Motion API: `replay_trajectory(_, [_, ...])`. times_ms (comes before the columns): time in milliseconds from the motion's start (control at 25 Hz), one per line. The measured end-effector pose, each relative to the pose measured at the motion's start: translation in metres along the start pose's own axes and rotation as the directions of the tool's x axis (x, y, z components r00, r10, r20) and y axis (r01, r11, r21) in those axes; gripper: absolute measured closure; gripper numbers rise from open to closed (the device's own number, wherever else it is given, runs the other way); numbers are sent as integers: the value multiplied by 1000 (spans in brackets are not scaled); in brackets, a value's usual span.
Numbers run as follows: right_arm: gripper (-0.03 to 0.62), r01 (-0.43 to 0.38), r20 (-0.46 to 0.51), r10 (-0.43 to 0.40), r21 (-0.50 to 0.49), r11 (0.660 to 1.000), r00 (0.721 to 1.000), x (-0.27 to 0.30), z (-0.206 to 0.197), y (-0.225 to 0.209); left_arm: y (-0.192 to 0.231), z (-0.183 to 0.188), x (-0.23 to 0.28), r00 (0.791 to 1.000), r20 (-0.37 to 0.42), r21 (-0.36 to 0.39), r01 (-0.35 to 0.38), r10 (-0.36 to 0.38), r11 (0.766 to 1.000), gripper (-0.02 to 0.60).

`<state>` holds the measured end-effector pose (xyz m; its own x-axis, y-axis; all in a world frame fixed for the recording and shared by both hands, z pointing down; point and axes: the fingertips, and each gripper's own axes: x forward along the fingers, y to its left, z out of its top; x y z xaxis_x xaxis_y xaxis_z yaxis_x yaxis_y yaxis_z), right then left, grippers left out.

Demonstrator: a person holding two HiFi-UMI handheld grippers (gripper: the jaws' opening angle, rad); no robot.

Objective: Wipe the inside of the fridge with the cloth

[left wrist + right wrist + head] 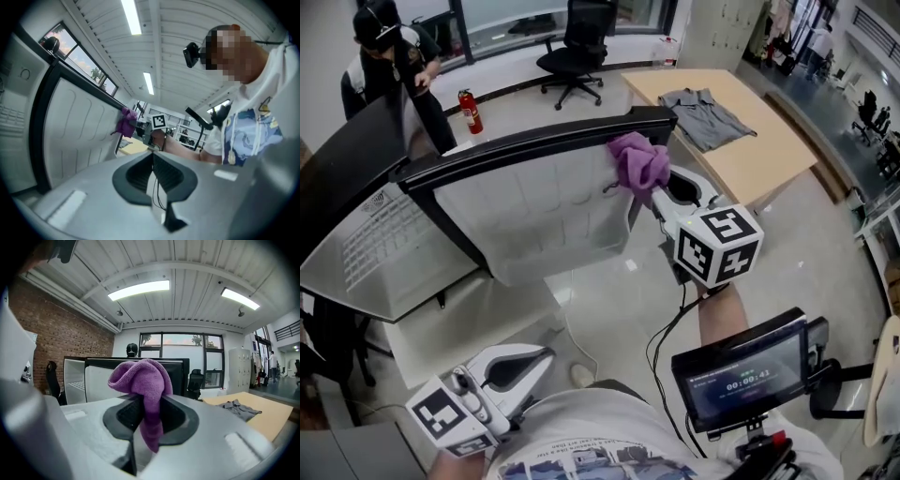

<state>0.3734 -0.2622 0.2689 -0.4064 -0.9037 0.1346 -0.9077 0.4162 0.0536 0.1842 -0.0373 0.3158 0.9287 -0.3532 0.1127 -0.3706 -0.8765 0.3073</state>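
1. Fridge (370,248). Far left in the head view. The door is swung open and the white, shelved inside is exposed. The cloth is well apart from the inside, so wiping there is judged not yet begun.
2. Left claw (546,356) (152,158). Low, close to the person's body and well apart from the fridge. Its jaws are pressed together with nothing between them. It is free, and could steady the door during wiping.
3. Fridge door (534,211). White moulded inner panel with a dark rim. It stands between the shelved inside and the cloth.
4. Cloth (639,164) (143,380). Purple and bunched. It sits at the upper free corner of the door, just beside the rim; whether it touches cannot be told.
5. Right claw (661,192) (145,401). Pinches the cloth: a wad bulges beyond the tips and a tail hangs below.
   - Bring it left, round the door edge and into the shelved inside.
   - Lead with the soft wad so the hard tips stay off the walls.
   - Keep the pinch firm.
   - Work top to bottom in overlapping strokes.
6. Surface (769,141). Wooden, on the right beyond the door. It carries a grey shirt (705,114) and plays no part in the task.
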Motion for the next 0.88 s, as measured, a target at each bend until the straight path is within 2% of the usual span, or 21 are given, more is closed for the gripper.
replay_trajectory(200, [516,-7,20,7,30,1000,1000,-5,8,7,-2,3,-17,1000,1,-1,-30,30,1000,574])
replay_trajectory(280, [516,-44,32,43,29,999,999,-5,13,22,-3,3,-24,999,2,0,-44,44,999,574])
replay_trajectory(400, [516,-141,42,140,18,990,989,-2,17,62,-5,0,-34,998,0,-4,-63,63,998,574])
replay_trajectory(520, [516,-257,40,256,7,966,966,5,17,110,-12,2,-42,996,2,-11,-84,84,996,574])
replay_trajectory(680, [516,-395,9,395,-4,918,918,23,6,174,-19,7,-57,992,9,-25,-124,124,992,574])
replay_trajectory(880, [516,-495,-18,495,-21,869,869,65,-11,233,-9,4,-80,982,31,-36,-187,188,982,574])
